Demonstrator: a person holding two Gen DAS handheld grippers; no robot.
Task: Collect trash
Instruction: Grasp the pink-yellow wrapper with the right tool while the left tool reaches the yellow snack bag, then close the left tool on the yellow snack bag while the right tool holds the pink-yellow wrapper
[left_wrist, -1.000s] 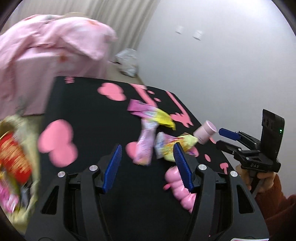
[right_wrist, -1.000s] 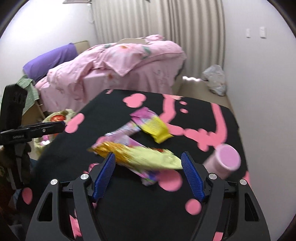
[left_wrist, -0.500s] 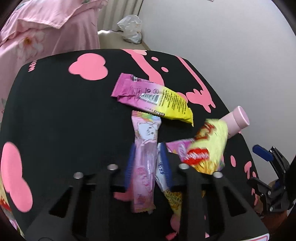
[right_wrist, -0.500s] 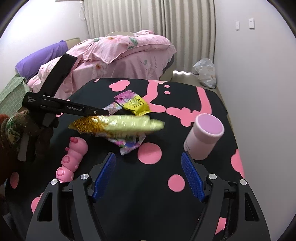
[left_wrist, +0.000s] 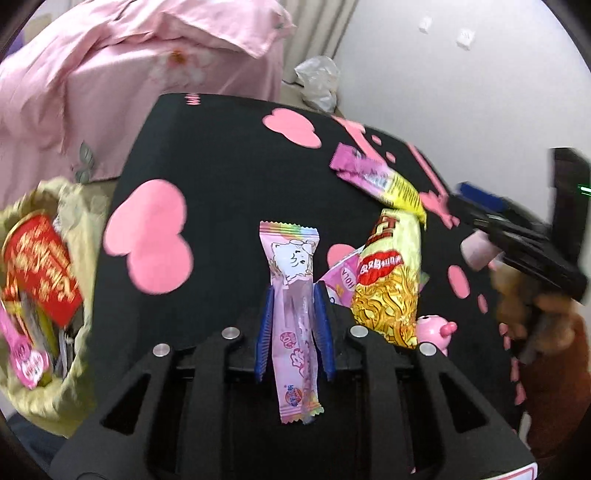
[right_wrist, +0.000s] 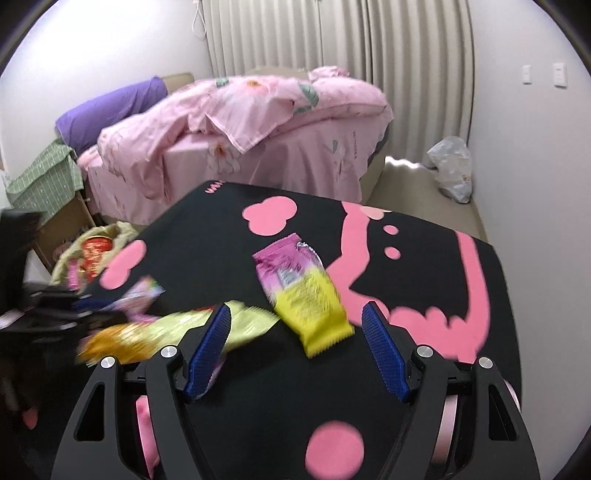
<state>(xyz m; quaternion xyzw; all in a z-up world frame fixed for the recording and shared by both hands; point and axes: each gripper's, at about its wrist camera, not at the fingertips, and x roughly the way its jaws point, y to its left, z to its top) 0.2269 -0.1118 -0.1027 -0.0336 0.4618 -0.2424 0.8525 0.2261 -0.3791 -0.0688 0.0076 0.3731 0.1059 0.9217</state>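
Observation:
My left gripper (left_wrist: 294, 295) is shut on a long pink candy wrapper (left_wrist: 293, 291) and holds it above the black table (left_wrist: 221, 177). A yellow snack bag (left_wrist: 389, 280) and a purple-and-yellow wrapper (left_wrist: 376, 181) lie to its right. An open trash bag (left_wrist: 40, 291) full of wrappers hangs at the table's left edge. My right gripper (right_wrist: 295, 314) is open and empty, with the purple-and-yellow wrapper (right_wrist: 301, 288) lying between its fingers. The yellow snack bag (right_wrist: 166, 332) lies to its left.
A pink cup (left_wrist: 476, 251) and a pink toy (left_wrist: 434, 328) sit on the table's right side. A bed with a pink duvet (right_wrist: 240, 122) stands behind the table. A white plastic bag (right_wrist: 450, 170) lies on the floor by the wall.
My left gripper has shut on the pink candy wrapper, lifted it and swung left toward the trash bag. My right gripper has moved forward over the purple-and-yellow wrapper.

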